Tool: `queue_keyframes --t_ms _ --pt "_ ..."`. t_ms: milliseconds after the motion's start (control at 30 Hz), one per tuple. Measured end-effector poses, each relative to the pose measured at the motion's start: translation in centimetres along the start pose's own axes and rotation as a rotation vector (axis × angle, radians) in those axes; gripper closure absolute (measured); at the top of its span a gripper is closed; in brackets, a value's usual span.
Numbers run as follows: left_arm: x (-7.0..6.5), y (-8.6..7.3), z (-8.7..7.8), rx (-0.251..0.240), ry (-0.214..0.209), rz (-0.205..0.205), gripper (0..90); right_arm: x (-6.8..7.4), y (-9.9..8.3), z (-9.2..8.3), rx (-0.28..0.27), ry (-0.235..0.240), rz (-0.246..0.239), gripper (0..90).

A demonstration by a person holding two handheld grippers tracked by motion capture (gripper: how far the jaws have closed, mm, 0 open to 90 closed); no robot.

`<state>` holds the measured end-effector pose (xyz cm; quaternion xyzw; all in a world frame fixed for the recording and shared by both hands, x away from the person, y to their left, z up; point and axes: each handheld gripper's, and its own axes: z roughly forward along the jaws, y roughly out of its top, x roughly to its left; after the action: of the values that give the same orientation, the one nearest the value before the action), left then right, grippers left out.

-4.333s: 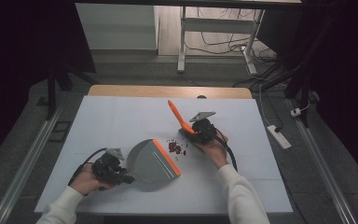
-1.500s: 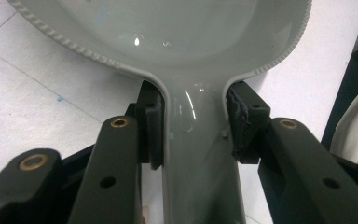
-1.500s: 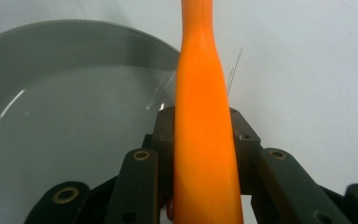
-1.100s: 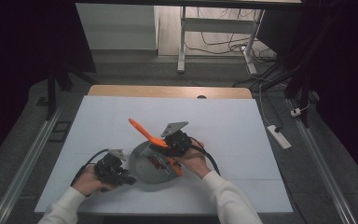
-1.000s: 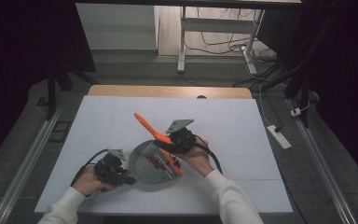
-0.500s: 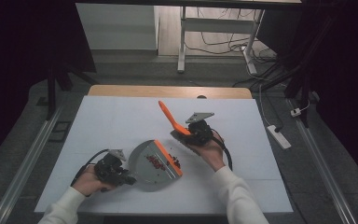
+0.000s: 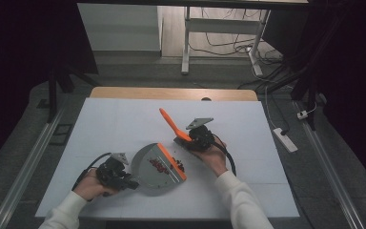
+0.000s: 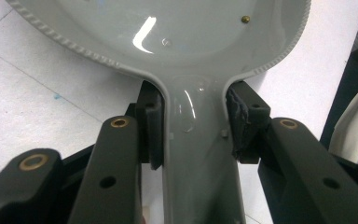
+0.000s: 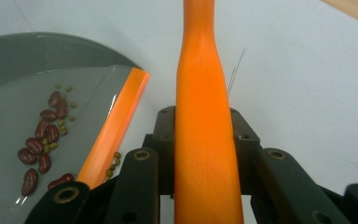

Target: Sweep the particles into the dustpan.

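Around the dustpan [image 7: 155, 164], the white table [image 7: 109, 119] lies open behind and left; the orange brush [image 7: 172, 126] and right gripper [image 7: 196, 139] crowd its right edge.

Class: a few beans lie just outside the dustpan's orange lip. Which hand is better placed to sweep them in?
Right: its tongs grip the orange brush beside the stray beans; the left tongs hold the dustpan.
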<state>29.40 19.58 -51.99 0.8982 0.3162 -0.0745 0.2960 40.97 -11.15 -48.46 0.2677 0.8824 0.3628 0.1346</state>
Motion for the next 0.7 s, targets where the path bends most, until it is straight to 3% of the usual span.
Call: queue_keyframes --t_ms 300,433,700 --pt "0.0 0.0 0.0 0.000 0.001 -0.001 61.4 0.5 -0.2 0.8 0.028 0.005 -0.023 70.3" --pt "0.0 0.0 0.0 0.001 0.001 0.000 61.4 0.8 -0.3 1.1 0.024 0.038 -0.004 70.4" --pt "0.0 0.0 0.0 0.001 0.000 0.000 61.4 2.0 -0.2 1.2 0.027 0.044 -0.037 70.2"
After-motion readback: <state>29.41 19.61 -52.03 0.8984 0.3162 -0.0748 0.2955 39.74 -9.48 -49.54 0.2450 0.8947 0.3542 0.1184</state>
